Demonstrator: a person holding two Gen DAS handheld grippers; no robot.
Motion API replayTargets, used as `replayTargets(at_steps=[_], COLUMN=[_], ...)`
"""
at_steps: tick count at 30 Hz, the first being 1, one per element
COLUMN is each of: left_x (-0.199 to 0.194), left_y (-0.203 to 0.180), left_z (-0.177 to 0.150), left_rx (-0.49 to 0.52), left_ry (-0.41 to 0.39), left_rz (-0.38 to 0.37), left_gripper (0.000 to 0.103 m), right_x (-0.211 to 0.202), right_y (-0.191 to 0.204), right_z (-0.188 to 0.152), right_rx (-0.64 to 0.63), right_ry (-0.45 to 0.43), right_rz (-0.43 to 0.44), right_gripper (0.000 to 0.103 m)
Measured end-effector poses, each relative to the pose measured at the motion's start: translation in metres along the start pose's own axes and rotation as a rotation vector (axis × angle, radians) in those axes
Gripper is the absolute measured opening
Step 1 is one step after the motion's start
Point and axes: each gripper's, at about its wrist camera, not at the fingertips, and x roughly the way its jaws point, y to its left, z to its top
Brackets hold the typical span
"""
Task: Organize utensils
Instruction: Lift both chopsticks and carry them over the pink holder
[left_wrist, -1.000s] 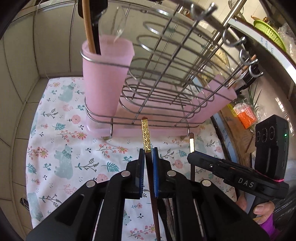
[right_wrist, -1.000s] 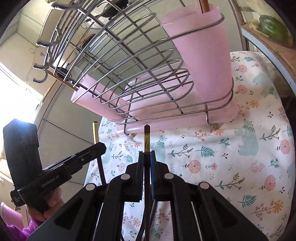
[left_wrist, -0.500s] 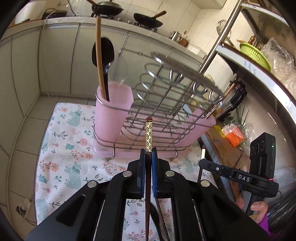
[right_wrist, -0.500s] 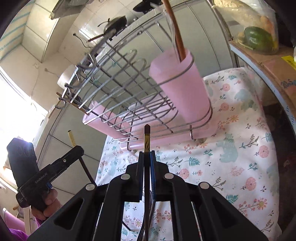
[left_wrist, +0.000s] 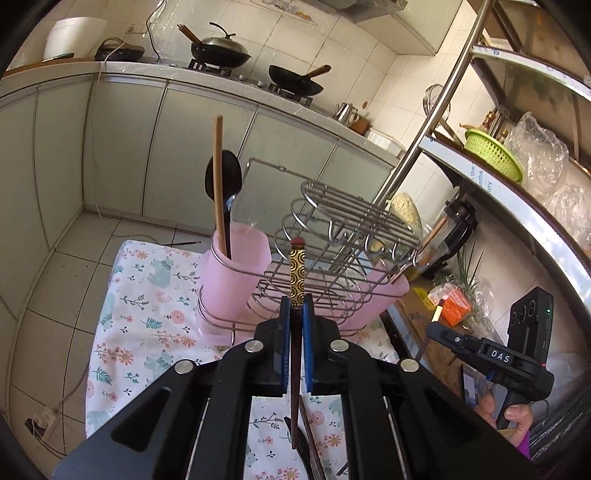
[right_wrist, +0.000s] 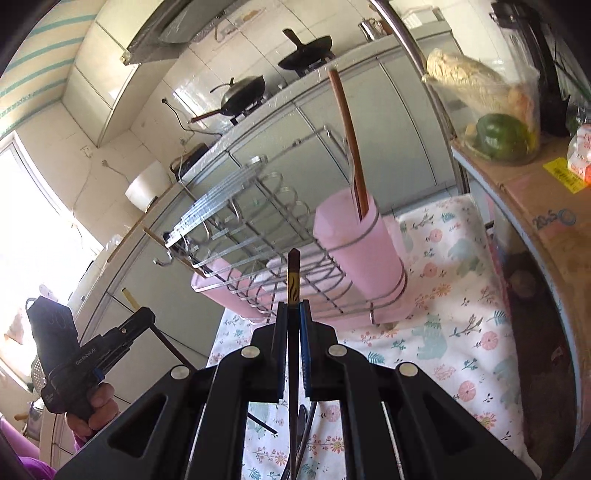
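Note:
In the left wrist view my left gripper (left_wrist: 295, 308) is shut on a dark chopstick (left_wrist: 297, 271) with a gold patterned end, held up in front of the wire rack (left_wrist: 347, 229). The rack's pink cup (left_wrist: 236, 273) holds a wooden chopstick (left_wrist: 220, 184) and a black spoon (left_wrist: 224, 181). To the right, my right gripper (left_wrist: 435, 328) grips a second chopstick. In the right wrist view the right gripper (right_wrist: 293, 310) is shut on a chopstick (right_wrist: 293, 278) with a gold flame mark, short of the pink cup (right_wrist: 356, 254). The left gripper (right_wrist: 146, 317) shows at the left.
The rack stands on a floral cloth (left_wrist: 147, 306). More utensils (left_wrist: 306, 450) lie on the cloth under the left gripper. A shelf with a green basket (left_wrist: 493, 157) runs along the right. A cardboard box (right_wrist: 546, 210) and a bagged green vegetable (right_wrist: 500, 136) border the table.
Both grippers have risen and drawn back from the rack, each still holding its chopstick. The rack now looks smaller and lower, and the kitchen counter behind has come into view.

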Motion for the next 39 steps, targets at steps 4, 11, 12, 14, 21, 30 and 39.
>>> replayTargets(at_steps=[4,11,12,14,21,30,39], left_x=[-0.015,-0.043,-0.046,-0.053,-0.071,-0.072,-0.052], left_y=[0.001,-0.002,-0.003,-0.005,-0.012,-0.014,-0.01], left_z=[0.01,0.037,0.041,0.049,0.081,0.116,0.135], left_rx=[0.007,0.019,0.025,0.037,0.054,0.046,0.047], left_ry=[-0.048,-0.147,-0.16,-0.19,-0.295,-0.374,-0.407], left_rz=[0.007,0.016,0.017,0.026,0.053,0.084,0.132], left_gripper=[0.005,0.005,0.005,0.005,0.005,0.005,0.005], right_x=[-0.025,-0.07,-0.075,-0.082,-0.107,-0.111,-0.078], right_y=[0.009,0.033,0.036,0.04,0.055,0.056,0.046], right_z=[0.017,0.055,0.059,0.068,0.101,0.129,0.142], right_rx=[-0.025,-0.088,-0.096,-0.11,-0.138,-0.185,-0.231], right_ry=[-0.077,-0.241,-0.26,-0.297,-0.442,-0.561,-0.577], right_rz=[-0.012,-0.049,-0.055,-0.066,-0.094,-0.16,-0.219], right_gripper=[0.006,0.006,0.006,0.006,0.006,0.006,0.006])
